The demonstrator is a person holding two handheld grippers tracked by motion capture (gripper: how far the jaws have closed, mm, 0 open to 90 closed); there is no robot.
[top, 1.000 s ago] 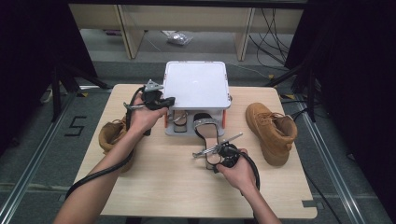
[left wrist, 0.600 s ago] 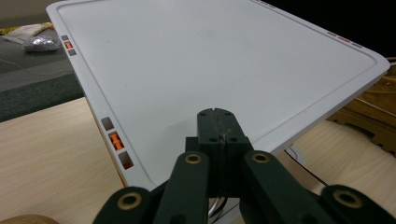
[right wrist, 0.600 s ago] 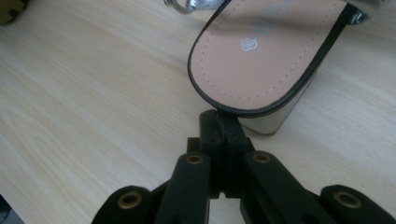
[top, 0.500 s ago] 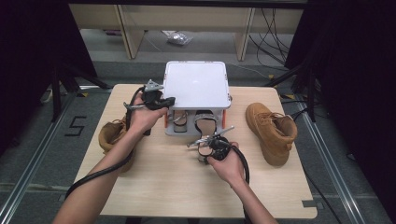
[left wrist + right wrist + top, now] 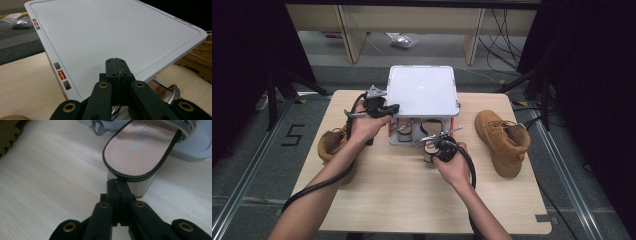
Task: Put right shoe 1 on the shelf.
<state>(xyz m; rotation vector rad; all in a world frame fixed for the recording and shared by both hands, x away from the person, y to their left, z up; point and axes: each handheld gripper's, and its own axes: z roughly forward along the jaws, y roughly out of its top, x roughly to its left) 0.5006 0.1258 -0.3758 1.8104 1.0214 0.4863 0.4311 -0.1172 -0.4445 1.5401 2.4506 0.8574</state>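
Left hand-held gripper [image 5: 388,108] is up at the front-left corner of the white lidded box [image 5: 422,90], jaws clenched tight with nothing between them; in the left gripper view its closed tips [image 5: 116,65] sit over the near edge of the flat white lid [image 5: 112,32], whether they touch the lid I cannot tell. Orange latch marks show on the lid's side edge [image 5: 61,74]. Right hand-held gripper [image 5: 432,145] is just in front of the box's open front, jaws also clenched; in the right gripper view the closed tips [image 5: 117,185] press against the rear edge of a block-heel sandal [image 5: 140,150], right at the black rim where the pink insole meets the silver heel [image 5: 147,185]. Whether the rim is pinched between the jaws or only butted by them I cannot tell. The sandal stands on the wooden surface [image 5: 412,195] with its toe end already under the box's grey base, heel end sticking out toward the person; a metal buckle and strap [image 5: 96,126] lie beside it at the box opening. From the high view a second sandal [image 5: 406,131] sits inside the box's lower opening to the left of the first. One tan boot [image 5: 502,140] stands on the right of the surface, well apart from the box; another tan boot [image 5: 331,145] lies on the left, partly behind the left forearm.
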